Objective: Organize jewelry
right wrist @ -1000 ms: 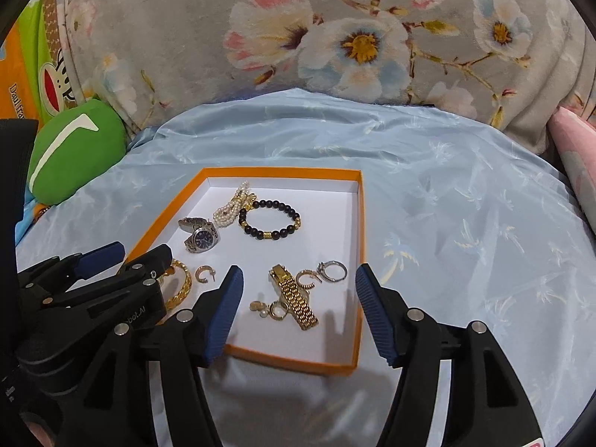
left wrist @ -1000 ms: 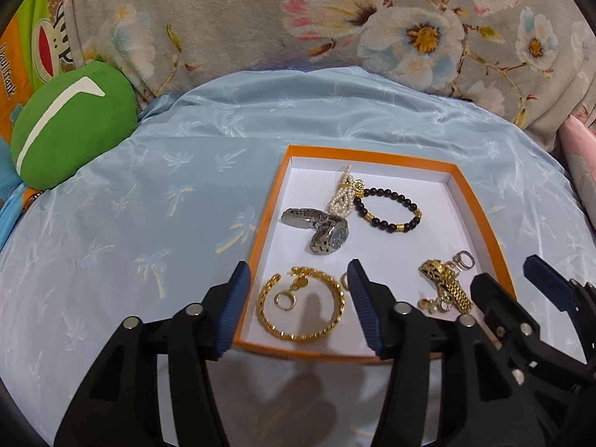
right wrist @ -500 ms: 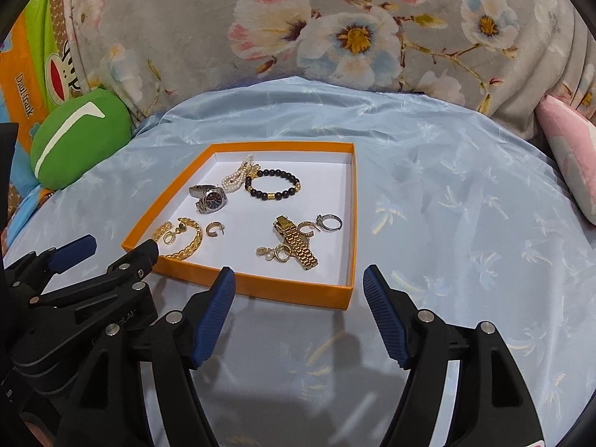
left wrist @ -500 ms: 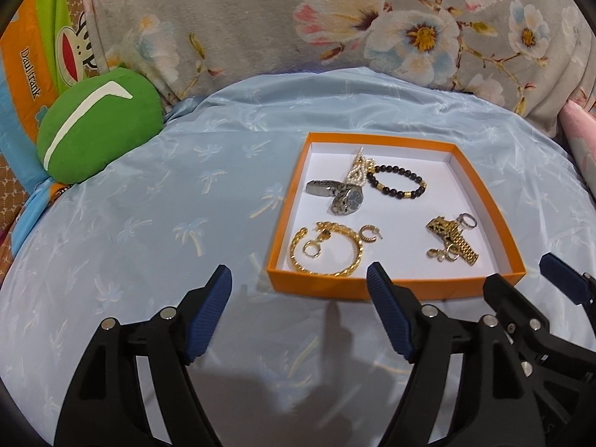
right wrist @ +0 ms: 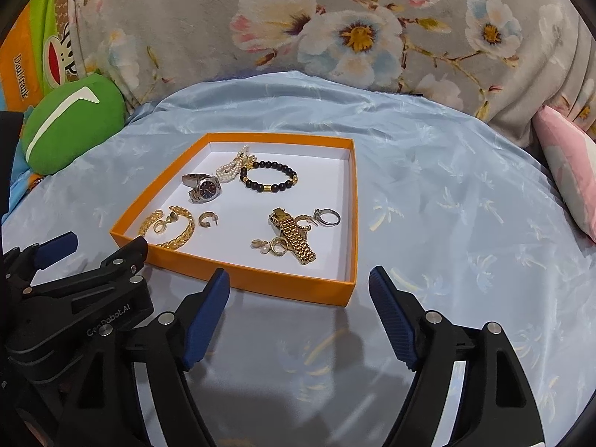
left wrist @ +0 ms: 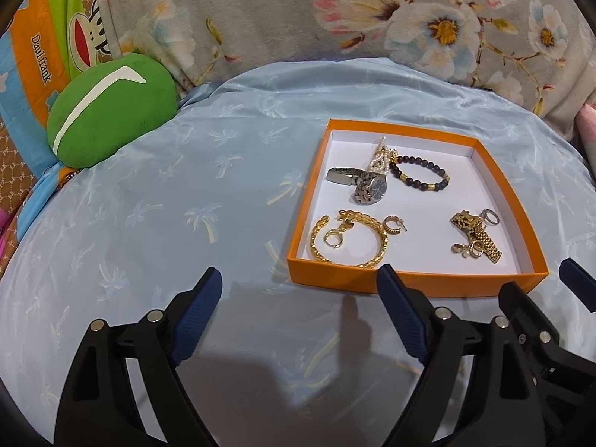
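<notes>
An orange tray [left wrist: 417,285] [right wrist: 260,279] with a white floor lies on the light blue cloth. In it are a silver watch [left wrist: 363,182] [right wrist: 203,186], a pearl piece [left wrist: 380,156] [right wrist: 232,169], a black bead bracelet [left wrist: 419,177] [right wrist: 268,177], a gold chain bangle [left wrist: 350,238] [right wrist: 171,227], small gold hoop earrings [left wrist: 395,225] [right wrist: 206,219], a gold watch band [left wrist: 475,236] [right wrist: 296,238] and a silver ring [left wrist: 490,216] [right wrist: 327,218]. My left gripper [left wrist: 298,307] hangs before the tray's near left corner, jaws opening, nothing between them. My right gripper [right wrist: 298,307] hangs before its near right corner, also opening and empty.
A green cushion [left wrist: 111,115] [right wrist: 70,123] lies at the far left beside a cartoon-print pillow [left wrist: 41,48]. A floral grey fabric [left wrist: 335,18] rises behind the cloth. A pink pillow [right wrist: 570,164] lies at the right edge.
Both grippers have drawn back from over the tray to the cloth in front of it, and their jaws have spread wider. The jewelry has stayed in place.
</notes>
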{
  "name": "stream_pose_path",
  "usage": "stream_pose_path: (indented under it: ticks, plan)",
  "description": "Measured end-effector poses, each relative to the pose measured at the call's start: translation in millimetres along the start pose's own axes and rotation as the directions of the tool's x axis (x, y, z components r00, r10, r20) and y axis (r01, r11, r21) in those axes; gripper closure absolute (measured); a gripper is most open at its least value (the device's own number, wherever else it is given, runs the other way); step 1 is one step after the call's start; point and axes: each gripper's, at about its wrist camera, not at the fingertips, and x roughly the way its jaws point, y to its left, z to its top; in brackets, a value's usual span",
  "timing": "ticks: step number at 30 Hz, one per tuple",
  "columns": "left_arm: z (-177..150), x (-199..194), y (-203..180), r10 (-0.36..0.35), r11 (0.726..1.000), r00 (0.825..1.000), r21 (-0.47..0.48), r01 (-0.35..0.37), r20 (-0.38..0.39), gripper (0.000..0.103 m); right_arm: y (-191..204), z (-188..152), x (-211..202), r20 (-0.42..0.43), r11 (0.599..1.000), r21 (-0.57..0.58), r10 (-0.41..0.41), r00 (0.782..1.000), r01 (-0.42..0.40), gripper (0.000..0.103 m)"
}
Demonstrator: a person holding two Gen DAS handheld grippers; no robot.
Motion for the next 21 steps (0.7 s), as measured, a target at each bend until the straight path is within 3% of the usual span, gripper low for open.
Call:
stream_pose_path:
  ticks: [21]
  plan:
    - [-2.2, 0.2, 1.5, 0.017, 1.000, 1.000, 0.008, -0.017, 0.004, 0.017, 0.3, -2.9, -0.3, 0.002, 1.000, -0.001, -0.014, 1.000, 0.014, 0.025]
